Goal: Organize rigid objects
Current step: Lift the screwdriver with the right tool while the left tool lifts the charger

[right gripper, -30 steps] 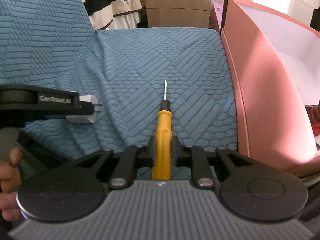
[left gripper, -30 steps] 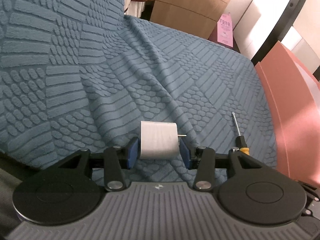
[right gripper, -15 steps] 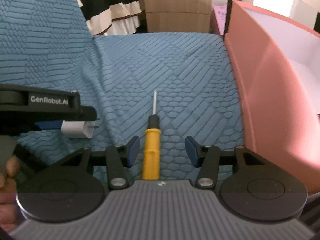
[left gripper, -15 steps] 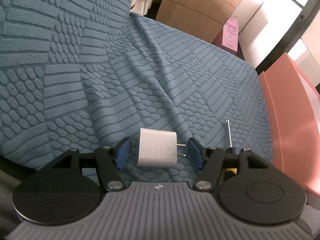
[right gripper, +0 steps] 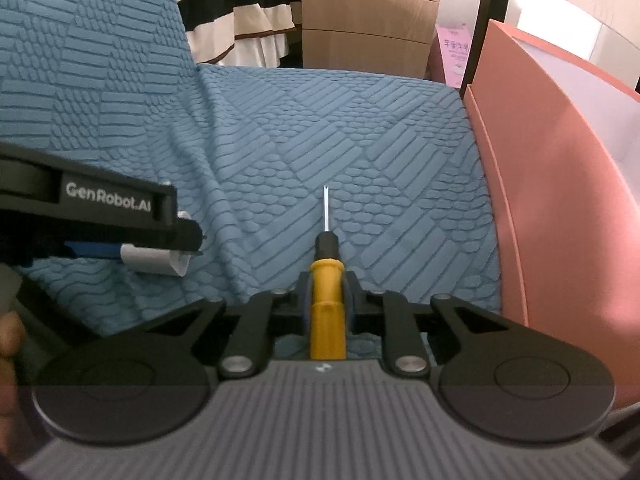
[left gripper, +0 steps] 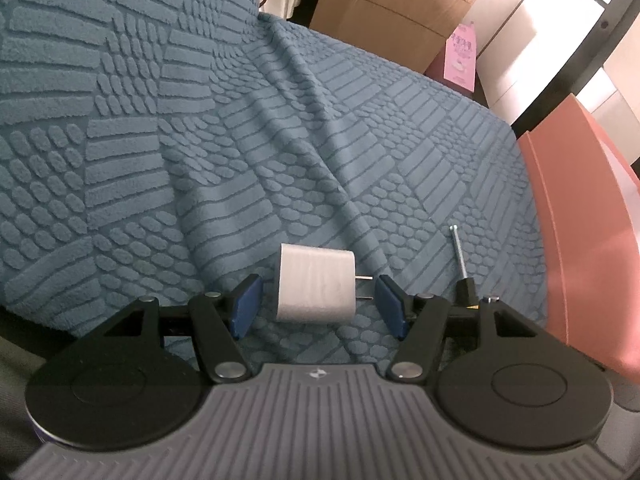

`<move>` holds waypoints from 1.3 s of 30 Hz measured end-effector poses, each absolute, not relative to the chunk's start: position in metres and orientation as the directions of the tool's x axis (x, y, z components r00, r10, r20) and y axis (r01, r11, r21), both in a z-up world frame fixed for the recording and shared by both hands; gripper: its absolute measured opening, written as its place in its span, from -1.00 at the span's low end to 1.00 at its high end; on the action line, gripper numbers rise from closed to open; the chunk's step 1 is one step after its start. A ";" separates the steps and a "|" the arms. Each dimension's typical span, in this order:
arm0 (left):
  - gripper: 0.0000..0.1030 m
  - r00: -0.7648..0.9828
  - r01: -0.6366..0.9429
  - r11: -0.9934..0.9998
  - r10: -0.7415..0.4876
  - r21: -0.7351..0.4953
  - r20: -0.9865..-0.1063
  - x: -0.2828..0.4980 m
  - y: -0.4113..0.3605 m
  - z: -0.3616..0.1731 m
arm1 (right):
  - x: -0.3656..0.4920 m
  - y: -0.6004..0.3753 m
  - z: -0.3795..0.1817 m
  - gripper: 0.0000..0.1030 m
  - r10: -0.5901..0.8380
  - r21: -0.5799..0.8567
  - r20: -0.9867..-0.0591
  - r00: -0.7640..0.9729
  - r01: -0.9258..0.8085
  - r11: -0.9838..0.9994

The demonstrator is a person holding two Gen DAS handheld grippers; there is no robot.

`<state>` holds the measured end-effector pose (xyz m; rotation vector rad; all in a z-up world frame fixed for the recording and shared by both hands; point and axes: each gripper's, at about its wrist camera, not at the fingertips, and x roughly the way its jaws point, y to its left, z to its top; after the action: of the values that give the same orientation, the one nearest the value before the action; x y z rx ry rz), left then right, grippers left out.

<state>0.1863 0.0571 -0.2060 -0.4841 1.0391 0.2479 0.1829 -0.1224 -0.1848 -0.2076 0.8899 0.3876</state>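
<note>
A white plug charger (left gripper: pixel 316 286) lies on the blue textured sofa cover (left gripper: pixel 280 140), prongs pointing right. My left gripper (left gripper: pixel 318 305) is open around it, and both blue pads stand clear of its sides. In the right wrist view the charger (right gripper: pixel 160 262) shows partly under that gripper's black arm. A screwdriver (right gripper: pixel 326 276) with a yellow handle and thin metal shaft points away from me along the cover. My right gripper (right gripper: pixel 327 304) is shut on its handle. The screwdriver shaft (left gripper: pixel 460 260) also appears right of the left gripper.
A pink open box (right gripper: pixel 540 200) stands against the cover's right edge, also seen as a pink wall (left gripper: pixel 580 220). The sofa backrest rises at the left. A wooden cabinet (right gripper: pixel 368 12) and striped cloth stand behind. A hand (right gripper: pixel 8 344) is at the lower left.
The left jaws widened and let go of the charger, which now rests on the cover. The right jaws opened off the screwdriver handle, then shut on it again.
</note>
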 end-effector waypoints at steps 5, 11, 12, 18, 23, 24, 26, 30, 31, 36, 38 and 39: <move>0.32 0.490 -0.406 0.880 -0.019 -0.248 -0.871 0.188 0.055 -0.208 | 0.186 -0.127 -0.182 -0.63 0.233 -0.024 -0.779 0.581 -0.400 0.916; 0.31 0.506 -0.411 0.867 -0.039 -0.281 -0.862 0.188 0.060 -0.210 | 0.185 -0.134 -0.180 -0.62 0.245 0.020 -0.803 0.544 -0.386 0.922; 0.31 0.505 -0.411 0.867 -0.039 -0.281 -0.862 0.188 0.061 -0.210 | 0.184 -0.136 -0.179 -0.63 0.256 0.033 -0.802 0.540 -0.388 0.921; 0.30 0.512 -0.410 0.875 -0.012 -0.256 -0.859 0.190 0.056 -0.212 | 0.183 -0.136 -0.177 -0.62 0.261 0.034 -0.803 0.536 -0.396 0.918; 0.27 0.515 -0.384 0.894 -0.002 -0.232 -0.857 0.191 0.051 -0.213 | 0.180 -0.135 -0.174 -0.62 0.278 0.033 -0.799 0.532 -0.423 0.905; 0.25 0.515 -0.375 0.899 0.000 -0.225 -0.857 0.192 0.049 -0.214 | 0.181 -0.135 -0.176 -0.62 0.277 0.035 -0.802 0.528 -0.423 0.905; 0.24 0.518 -0.369 0.903 0.004 -0.219 -0.856 0.193 0.047 -0.213 | 0.182 -0.135 -0.179 -0.62 0.275 0.037 -0.809 0.520 -0.421 0.906; 0.23 0.518 -0.370 0.902 0.002 -0.222 -0.855 0.194 0.048 -0.214 | 0.185 -0.134 -0.184 -0.62 0.266 0.030 -0.815 0.516 -0.421 0.907; 0.23 0.520 -0.371 0.901 0.001 -0.225 -0.854 0.194 0.048 -0.214 | 0.185 -0.134 -0.185 -0.62 0.266 0.029 -0.814 0.517 -0.420 0.907; 0.22 0.533 -0.369 0.898 -0.006 -0.239 -0.846 0.193 0.050 -0.209 | 0.186 -0.134 -0.184 -0.63 0.271 0.036 -0.808 0.524 -0.416 0.909; 0.22 0.543 -0.364 0.899 -0.008 -0.244 -0.840 0.192 0.050 -0.205 | 0.186 -0.134 -0.181 -0.63 0.274 0.032 -0.799 0.535 -0.417 0.909; 0.22 0.546 -0.361 0.900 -0.009 -0.245 -0.838 0.191 0.051 -0.203 | 0.186 -0.135 -0.180 -0.63 0.273 0.029 -0.795 0.541 -0.415 0.909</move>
<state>0.1910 0.0506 -0.2030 -0.4185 0.9773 0.2162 0.1859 -0.1347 -0.1800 -0.1703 0.9117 0.4112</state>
